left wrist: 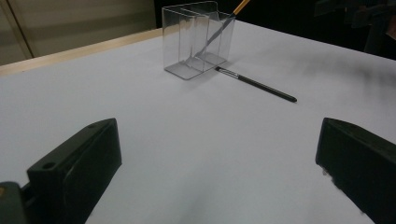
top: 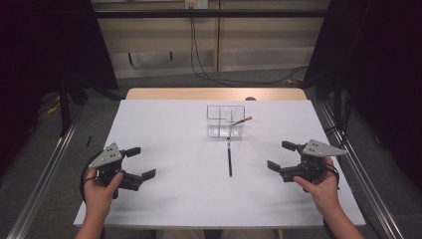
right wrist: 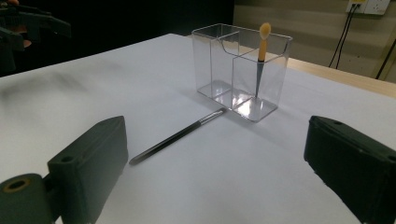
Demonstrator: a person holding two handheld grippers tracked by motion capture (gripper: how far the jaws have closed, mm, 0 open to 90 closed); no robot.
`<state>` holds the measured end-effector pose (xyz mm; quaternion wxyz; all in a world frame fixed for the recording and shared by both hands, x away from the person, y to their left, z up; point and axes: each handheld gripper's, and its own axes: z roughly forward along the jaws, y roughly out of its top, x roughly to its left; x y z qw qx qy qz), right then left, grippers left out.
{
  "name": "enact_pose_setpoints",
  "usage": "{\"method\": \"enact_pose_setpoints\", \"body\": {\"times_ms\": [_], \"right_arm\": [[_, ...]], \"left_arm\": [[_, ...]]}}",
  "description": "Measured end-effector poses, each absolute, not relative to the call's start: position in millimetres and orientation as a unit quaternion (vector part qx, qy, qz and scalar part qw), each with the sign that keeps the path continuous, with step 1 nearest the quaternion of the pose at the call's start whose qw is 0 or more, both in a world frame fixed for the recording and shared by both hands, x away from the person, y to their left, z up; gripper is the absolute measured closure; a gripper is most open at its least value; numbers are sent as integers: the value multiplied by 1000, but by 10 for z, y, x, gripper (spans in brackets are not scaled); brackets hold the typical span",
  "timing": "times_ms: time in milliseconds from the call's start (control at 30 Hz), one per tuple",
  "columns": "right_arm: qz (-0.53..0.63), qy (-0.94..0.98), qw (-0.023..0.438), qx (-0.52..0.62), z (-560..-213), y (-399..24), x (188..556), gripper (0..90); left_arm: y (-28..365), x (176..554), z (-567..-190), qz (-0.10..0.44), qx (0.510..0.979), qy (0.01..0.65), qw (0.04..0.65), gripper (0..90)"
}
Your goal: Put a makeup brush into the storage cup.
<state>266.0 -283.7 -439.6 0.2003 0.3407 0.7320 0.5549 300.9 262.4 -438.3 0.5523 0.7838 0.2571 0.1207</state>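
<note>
Left gripper: the left gripper is held low over the table on the person's left side, jaws spread wide with nothing between them.
Right gripper: the right gripper sits at the opposite side, also spread wide and holding nothing; the right hand holds it from behind.
Black brush: the black brush lies flat on the white table between the 2 grippers, well apart from both, and its metal end touches or almost touches the foot of the organizer.
Clear organizer: the clear organizer stands upright beyond the brush, with more than 1 compartment.
Orange-tipped brush: the orange-tipped brush already stands in 1 compartment and leans against the wall.
Step in hand: I think the black brush must be picked up and put in the organizer too; no reach has begun.
Risk 1: the brush is thin and flat, so the jaws can slip over it or make it roll away.
Risk 2: a push along the brush can move the light organizer or tip it.
Risk 3: a tilted brush can hit the rim when it goes in.
</note>
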Motion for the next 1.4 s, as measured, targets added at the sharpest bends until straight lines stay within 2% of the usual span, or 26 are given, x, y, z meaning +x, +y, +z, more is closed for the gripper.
{"method": "enact_pose_setpoints", "body": {"times_ms": [1400], "right_arm": [[565,729,183,341,-4397,-2398,3089,72]], "left_arm": [[2636,2992,-4378,122,781,259,555,2]]}}
